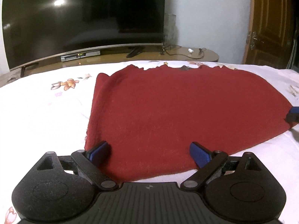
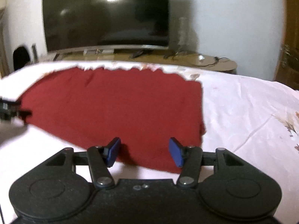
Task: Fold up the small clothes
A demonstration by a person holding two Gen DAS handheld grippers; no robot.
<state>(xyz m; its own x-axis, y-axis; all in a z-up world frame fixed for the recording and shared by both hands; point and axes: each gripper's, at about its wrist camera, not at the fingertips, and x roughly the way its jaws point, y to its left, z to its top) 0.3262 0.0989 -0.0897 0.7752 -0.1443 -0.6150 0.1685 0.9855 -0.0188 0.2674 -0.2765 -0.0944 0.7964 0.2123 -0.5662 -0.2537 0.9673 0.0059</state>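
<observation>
Red cloth (image 1: pixel 177 112) was seen spread flat on white floral bed (image 1: pixel 37 112), mid-frame. Left claw (image 1: pixel 149 154) was held spread over near hem, lower centre. Right claw (image 2: pixel 145 153) likewise spread, nothing pinched.

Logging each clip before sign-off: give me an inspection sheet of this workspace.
Surface: white floral bedsheet, lightly creased.
Job's things: red cloth spread flat, far edge ragged.
Clutter: nothing seen on the bed.
Grippers: left gripper open at the cloth's near edge; right gripper open at the same edge, holding nothing.
Cables: black cable on the wooden TV stand.
Surroundings: dark television, set-top box, wooden door.
</observation>
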